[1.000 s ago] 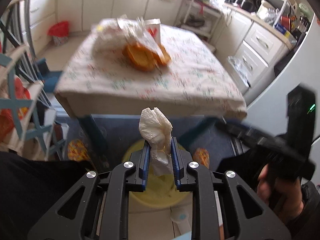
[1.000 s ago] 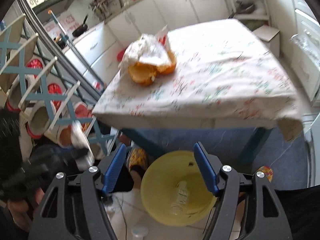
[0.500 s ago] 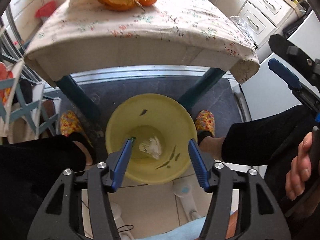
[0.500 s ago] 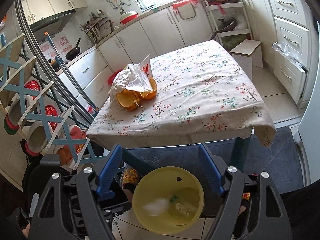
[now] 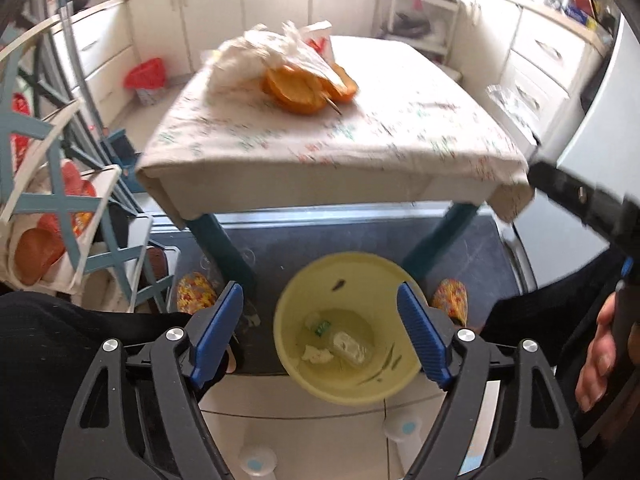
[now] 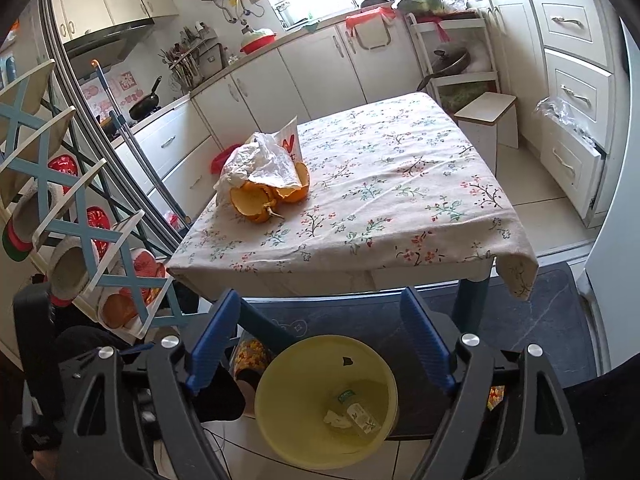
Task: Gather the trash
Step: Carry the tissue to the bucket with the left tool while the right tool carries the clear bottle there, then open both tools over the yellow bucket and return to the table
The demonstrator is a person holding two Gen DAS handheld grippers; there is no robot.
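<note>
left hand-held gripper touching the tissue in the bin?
Apart. Left wrist view: the left hand-held gripper is open and empty, and the tissue lies at the yellow bin's bottom.

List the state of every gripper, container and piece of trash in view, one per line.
Left gripper: open, holding nothing.
Right gripper: open, holding nothing.
Yellow bin: upright on the floor, uncovered.
Crumpled tissue: lying in the bin.
Plastic bottle: lying on its side in the bin.
Pumpkin pieces: cut open, on the table.
White plastic bag: crumpled, draped over the pumpkin.
Tablecloth: spread over the table.
</note>
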